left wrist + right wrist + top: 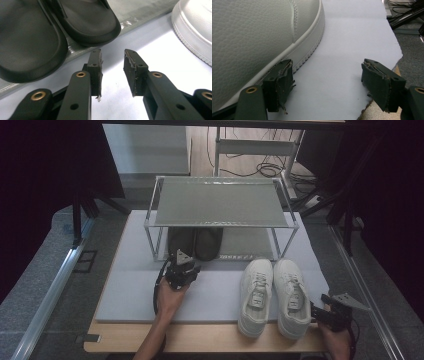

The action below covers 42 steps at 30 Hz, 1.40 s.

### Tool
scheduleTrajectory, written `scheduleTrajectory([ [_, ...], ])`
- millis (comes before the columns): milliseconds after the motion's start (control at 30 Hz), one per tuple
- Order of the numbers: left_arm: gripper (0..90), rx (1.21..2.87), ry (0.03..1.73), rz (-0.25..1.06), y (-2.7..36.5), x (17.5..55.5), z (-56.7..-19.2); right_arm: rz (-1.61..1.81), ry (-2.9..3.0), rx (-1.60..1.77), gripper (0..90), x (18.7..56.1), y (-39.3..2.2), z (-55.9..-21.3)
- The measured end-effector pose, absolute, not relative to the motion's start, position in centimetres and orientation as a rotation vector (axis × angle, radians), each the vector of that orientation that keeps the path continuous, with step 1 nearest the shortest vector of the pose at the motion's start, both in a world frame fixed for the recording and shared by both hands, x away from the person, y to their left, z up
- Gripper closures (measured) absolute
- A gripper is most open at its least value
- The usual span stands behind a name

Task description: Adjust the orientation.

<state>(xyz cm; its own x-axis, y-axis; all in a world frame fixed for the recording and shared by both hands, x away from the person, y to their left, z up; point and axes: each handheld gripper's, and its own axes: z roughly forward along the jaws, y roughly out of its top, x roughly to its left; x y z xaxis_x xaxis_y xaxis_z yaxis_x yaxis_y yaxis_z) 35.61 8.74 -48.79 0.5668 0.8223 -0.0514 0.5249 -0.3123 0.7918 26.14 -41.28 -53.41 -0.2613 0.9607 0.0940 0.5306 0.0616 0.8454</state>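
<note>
Under the top shelf of the metal shoe rack (150, 227), near the middle of the high view, two black slippers (195, 242) sit on the bottom shelf. Their front ends are hidden by the shelf above, and the dark there makes them hard to see. At the top left of the left gripper view, the slippers' (30, 42) far ends are cut off by the picture edge.

Just below the slippers in the high view, the left hand-held gripper (184, 268) has its jaws a little apart with nothing between them.

Two white sneakers (272, 295) stand side by side on the grey mat (135, 290) on the desk (200, 339), at the lower right. The right hand-held gripper (316, 311) waits beside the right sneaker's heel, jaws wide apart. One pad seems to be against the shoe's side, but I cannot tell if it touches.

No words or brand marks can be read on any shoe.
</note>
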Motion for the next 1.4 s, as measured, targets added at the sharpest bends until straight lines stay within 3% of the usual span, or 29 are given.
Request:
scheduleTrajectory([
  [733,48.2,2.008,1.057,0.500,10.9,32.3,-47.9,1.111,1.838,1.484,25.8,26.1,-41.3,-53.4],
  [833,40.9,2.014,1.056,0.490,11.1,32.0,-47.9,1.111,1.838,1.485,25.8,26.1,-41.3,-53.4],
  [1400,18.1,2.007,1.109,0.452,12.6,29.4,-47.8,1.110,1.838,1.486,25.9,26.1,-41.2,-53.4],
])
